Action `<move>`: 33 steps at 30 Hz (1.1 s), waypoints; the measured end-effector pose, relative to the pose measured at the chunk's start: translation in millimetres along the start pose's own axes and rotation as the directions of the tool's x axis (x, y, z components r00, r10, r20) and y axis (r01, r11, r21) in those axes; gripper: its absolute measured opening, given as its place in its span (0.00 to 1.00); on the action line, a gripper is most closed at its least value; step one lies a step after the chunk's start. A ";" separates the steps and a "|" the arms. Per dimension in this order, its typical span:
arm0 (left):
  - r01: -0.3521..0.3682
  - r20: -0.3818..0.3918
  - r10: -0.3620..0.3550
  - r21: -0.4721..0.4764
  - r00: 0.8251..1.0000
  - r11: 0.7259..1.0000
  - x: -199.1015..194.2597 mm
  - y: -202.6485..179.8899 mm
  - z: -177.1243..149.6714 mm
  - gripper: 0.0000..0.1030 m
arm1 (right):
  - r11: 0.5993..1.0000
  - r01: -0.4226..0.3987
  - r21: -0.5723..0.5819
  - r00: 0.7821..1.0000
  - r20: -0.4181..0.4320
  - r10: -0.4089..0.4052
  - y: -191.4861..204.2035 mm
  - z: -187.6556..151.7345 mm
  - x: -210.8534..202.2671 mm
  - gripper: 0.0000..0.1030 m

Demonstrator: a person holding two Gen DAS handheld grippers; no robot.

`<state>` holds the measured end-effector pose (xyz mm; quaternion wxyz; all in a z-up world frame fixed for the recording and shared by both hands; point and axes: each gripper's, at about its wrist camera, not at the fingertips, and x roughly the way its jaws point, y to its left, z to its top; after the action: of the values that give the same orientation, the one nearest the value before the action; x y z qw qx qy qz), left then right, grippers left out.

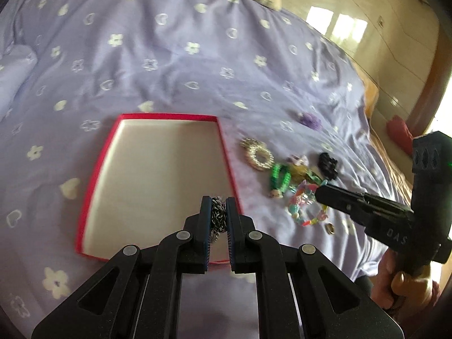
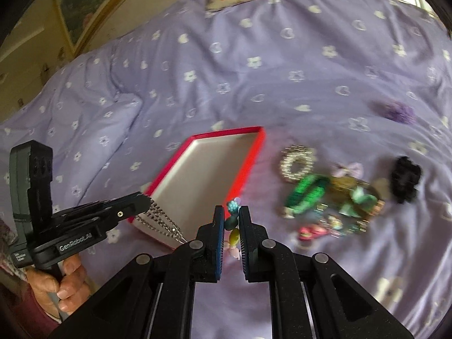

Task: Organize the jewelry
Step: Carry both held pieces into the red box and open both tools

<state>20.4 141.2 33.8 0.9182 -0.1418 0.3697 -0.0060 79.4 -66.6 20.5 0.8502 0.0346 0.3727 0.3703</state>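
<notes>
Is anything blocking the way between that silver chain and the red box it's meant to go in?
Nothing visible. The left hand-held gripper holds the silver chain right over the red box's near edge, and the box is open with a bare white floor.

The bedsheet (image 1: 175,65) is lilac with white flowers and hearts. The box (image 1: 97,169) has a red rim and white inside. A green bracelet (image 1: 279,176), black scrunchie (image 2: 405,179), purple scrunchie (image 2: 395,111) and silver chain (image 2: 158,217) show.
</notes>
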 end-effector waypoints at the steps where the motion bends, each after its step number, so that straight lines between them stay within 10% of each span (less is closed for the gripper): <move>1: -0.006 0.003 0.006 -0.006 1.000 1.000 -1.1 4.5 0.5 0.08 | 1.000 -0.016 -0.007 1.000 -0.005 0.016 6.8 2.2 6.3 0.09; 33: -0.144 -0.183 0.124 -0.101 0.975 0.984 68.4 101.7 -29.2 0.08 | 0.985 -0.118 -0.129 0.933 -0.354 0.066 61.3 -18.1 153.7 0.10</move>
<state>40.7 223.4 -59.5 0.8707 -0.1673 0.4580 0.0644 99.4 74.6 -65.5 0.7527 -0.0774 0.4866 0.4367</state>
